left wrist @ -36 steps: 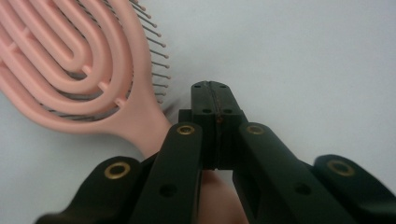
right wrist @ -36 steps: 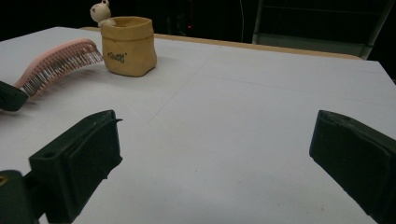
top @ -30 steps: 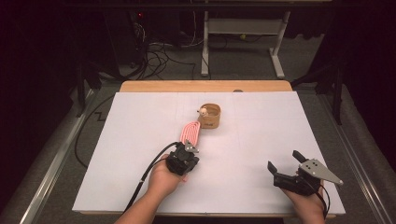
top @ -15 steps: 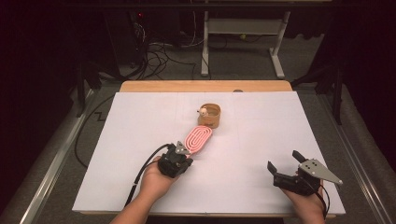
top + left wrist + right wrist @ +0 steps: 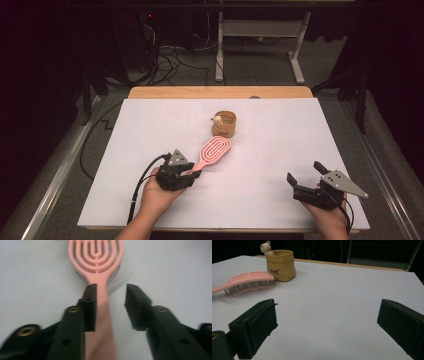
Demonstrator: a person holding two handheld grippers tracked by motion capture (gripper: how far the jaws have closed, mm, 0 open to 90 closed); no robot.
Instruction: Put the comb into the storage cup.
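White table point(image 5: 150, 130); right gripper point(image 5: 306, 176), jaws wide apart and empty; left gripper point(image 5: 192, 172), jaws just opened partway, the pink hairbrush point(image 5: 215, 150) handle lying between them, one pad beside it; brush head near a tan pouch point(image 5: 225, 125).

Black left tongs point(image 5: 192, 172) trail a black cable; black right tongs point(image 5: 305, 179) carry a grey 3-cornered plate.

L black two-jaw gripper point(image 5: 192, 172) near-left of centre, in L hand point(image 5: 157, 192), pointing far-right; jaws just been opening, now part-open, pink handle between them, L pad touching, R pad clear. R black two-jaw gripper point(image 5: 306, 176) near-right, in R hand point(image 5: 327, 215), jaws spread wide.
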